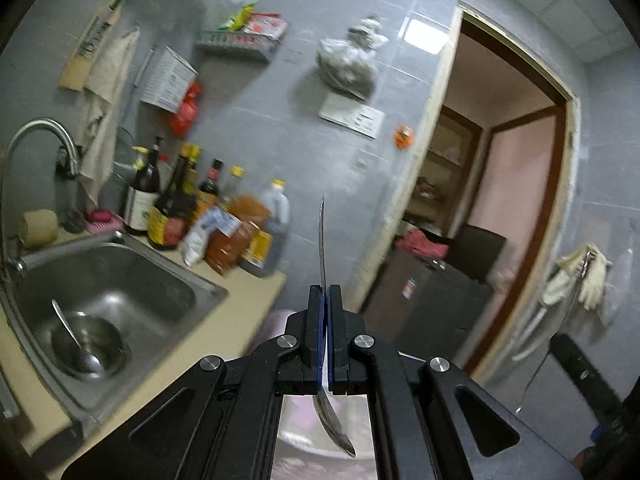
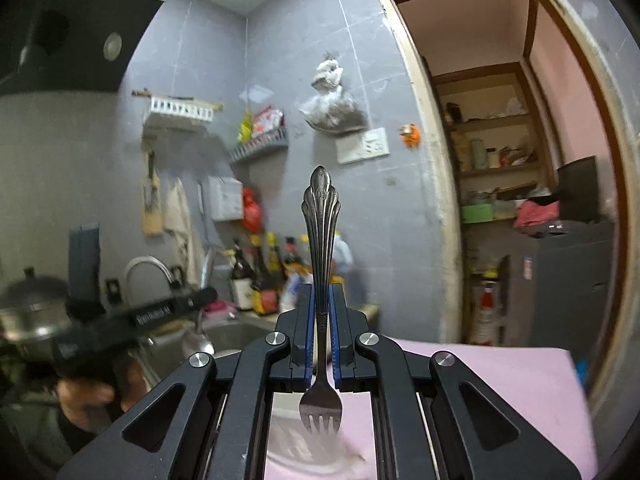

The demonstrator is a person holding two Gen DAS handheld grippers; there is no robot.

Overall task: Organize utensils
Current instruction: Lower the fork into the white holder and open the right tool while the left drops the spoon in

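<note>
Now the left gripper [image 1: 324,292] clamps a spoon [image 1: 322,240] edge-on, while the right gripper [image 2: 320,292] clamps a fork [image 2: 321,240].

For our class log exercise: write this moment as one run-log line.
left gripper: shut on spoon | right gripper: shut on fork | another spoon in sink bowl

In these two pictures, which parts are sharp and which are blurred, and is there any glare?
Left wrist view: the left hand-held gripper and its spoon are sharp; bottles, sink and doorway are motion-blurred; a bright reflection sits on the wall tile. Right wrist view: the right hand-held gripper and fork are crisp, the background smeared; fisheye bends the door frame.
</note>
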